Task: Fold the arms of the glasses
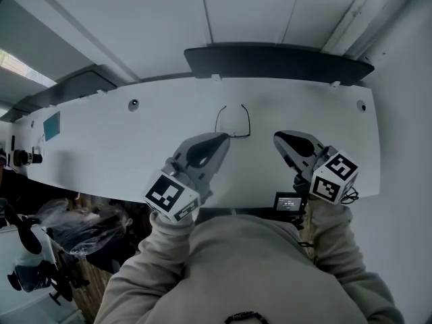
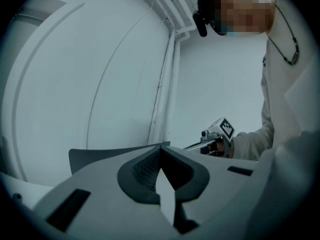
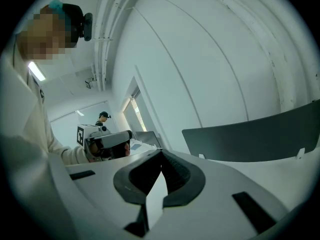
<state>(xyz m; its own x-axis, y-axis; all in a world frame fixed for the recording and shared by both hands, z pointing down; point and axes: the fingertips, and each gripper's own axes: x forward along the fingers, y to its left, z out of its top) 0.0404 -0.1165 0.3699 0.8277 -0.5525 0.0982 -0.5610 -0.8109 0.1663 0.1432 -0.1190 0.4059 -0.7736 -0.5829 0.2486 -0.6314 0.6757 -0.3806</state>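
The glasses (image 1: 239, 137) are a thin dark wire outline, both arms spread out from the front. They lie on the white table (image 1: 135, 147), just ahead of the left gripper (image 1: 220, 140) and ahead-left of the right gripper (image 1: 279, 139). Each gripper's jaws are pressed together with nothing between them.

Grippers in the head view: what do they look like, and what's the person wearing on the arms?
The left gripper and the right gripper are light grey wedge-shaped shells, dark inside, tapering to a point. Each bears a white cube with black square markers: the left cube, the right cube. A thin dark cable loops beside the right one. The sleeves are loose and beige.
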